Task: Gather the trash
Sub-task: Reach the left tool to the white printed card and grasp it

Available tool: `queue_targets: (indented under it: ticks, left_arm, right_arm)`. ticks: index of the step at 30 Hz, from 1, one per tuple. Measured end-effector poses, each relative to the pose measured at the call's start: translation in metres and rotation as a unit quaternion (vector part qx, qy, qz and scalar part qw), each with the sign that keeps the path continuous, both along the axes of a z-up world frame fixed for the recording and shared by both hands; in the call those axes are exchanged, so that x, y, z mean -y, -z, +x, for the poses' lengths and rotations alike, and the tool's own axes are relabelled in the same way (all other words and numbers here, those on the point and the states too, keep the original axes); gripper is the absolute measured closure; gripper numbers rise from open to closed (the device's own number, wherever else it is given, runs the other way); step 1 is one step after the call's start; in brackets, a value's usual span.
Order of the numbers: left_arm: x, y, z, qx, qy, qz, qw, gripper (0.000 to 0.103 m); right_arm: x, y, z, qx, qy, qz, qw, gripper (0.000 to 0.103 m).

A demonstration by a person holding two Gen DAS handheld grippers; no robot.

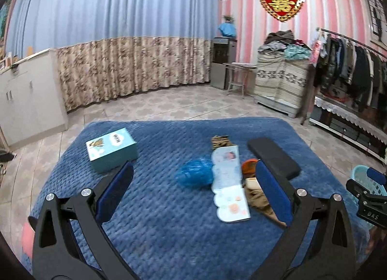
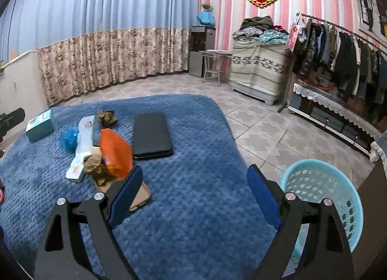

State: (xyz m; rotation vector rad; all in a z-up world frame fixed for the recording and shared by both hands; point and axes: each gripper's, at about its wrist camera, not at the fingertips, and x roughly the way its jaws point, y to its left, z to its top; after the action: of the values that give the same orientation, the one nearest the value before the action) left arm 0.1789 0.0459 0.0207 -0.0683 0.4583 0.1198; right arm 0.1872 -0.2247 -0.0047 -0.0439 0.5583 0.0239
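Note:
Trash lies on a blue quilted bed [image 1: 157,207]: a crumpled blue bag [image 1: 193,173], an orange wrapper [image 2: 113,154], crumpled brown paper [image 2: 93,166], a striped brown scrap [image 2: 106,117] and a pale leaflet [image 1: 228,183]. A light blue mesh basket [image 2: 324,195] stands beside the bed on the right. My left gripper [image 1: 193,188] is open and empty, above the bed near the blue bag. My right gripper [image 2: 193,193] is open and empty, between the trash pile and the basket.
A teal box [image 1: 112,149] and a black flat case [image 2: 151,135] lie on the bed. Tiled floor surrounds the bed. A clothes rack [image 2: 338,62] stands at the right, a covered cabinet [image 2: 258,69] and curtains [image 1: 108,38] behind, white cupboards [image 1: 26,98] at the left.

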Motion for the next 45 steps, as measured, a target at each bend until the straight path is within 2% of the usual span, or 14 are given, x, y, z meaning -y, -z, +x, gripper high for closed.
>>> queue_targets:
  ticks: [5, 12, 15, 18, 20, 24, 28, 31, 36, 39, 41, 42, 45]
  left_arm:
    - [-0.011, 0.005, 0.000, -0.001, -0.018, 0.020, 0.9997, 0.006]
    - [-0.034, 0.009, -0.001, -0.015, -0.038, 0.023, 0.9989, 0.006]
    - [-0.041, 0.016, 0.001, -0.025, -0.043, 0.024, 0.9985, 0.006]
    - [-0.042, 0.028, 0.007, -0.042, -0.041, 0.027, 0.9979, 0.006]
    - [-0.039, 0.036, 0.015, -0.053, -0.034, 0.025, 0.9977, 0.006]
    - [-0.020, 0.053, 0.034, -0.077, -0.005, 0.010, 0.9969, 0.006]
    - [0.005, 0.069, 0.048, -0.112, 0.038, -0.006, 0.9930, 0.006]
    - [0.025, 0.085, 0.059, -0.139, 0.068, -0.016, 0.9879, 0.006]
    - [0.038, 0.104, 0.072, -0.178, 0.089, -0.021, 0.9798, 0.007]
    - [0.037, 0.108, 0.079, -0.185, 0.097, -0.044, 0.9770, 0.013]
    - [0.036, 0.112, 0.084, -0.198, 0.107, -0.063, 0.9724, 0.030]
    - [0.037, 0.114, 0.085, -0.204, 0.113, -0.071, 0.9699, 0.032]
    - [0.045, 0.115, 0.083, -0.202, 0.119, -0.060, 0.9703, 0.032]
  right_arm:
    - [-0.008, -0.008, 0.013, -0.010, -0.006, 0.013, 1.000, 0.017]
    - [-0.039, -0.024, 0.043, -0.021, -0.047, -0.009, 0.999, 0.017]
    - [-0.051, -0.016, 0.052, -0.018, -0.057, -0.021, 0.998, 0.017]
    - [-0.049, 0.003, 0.054, -0.031, -0.052, -0.004, 0.998, 0.016]
    - [-0.045, 0.013, 0.059, -0.049, -0.042, -0.004, 0.998, 0.017]
    - [-0.039, 0.017, 0.060, -0.048, -0.025, -0.029, 0.998, 0.017]
    - [-0.031, 0.019, 0.063, -0.054, -0.016, -0.029, 0.998, 0.017]
    - [-0.025, 0.020, 0.064, -0.057, -0.009, -0.034, 0.998, 0.017]
    - [-0.017, 0.023, 0.066, -0.063, -0.002, -0.036, 0.997, 0.017]
    - [-0.014, 0.023, 0.068, -0.064, 0.001, -0.031, 0.997, 0.017]
    - [-0.015, 0.023, 0.069, -0.065, 0.000, -0.029, 0.997, 0.017]
    - [-0.016, 0.024, 0.069, -0.065, -0.001, -0.031, 0.997, 0.017]
    - [-0.019, 0.026, 0.068, -0.066, -0.006, -0.039, 0.997, 0.017]
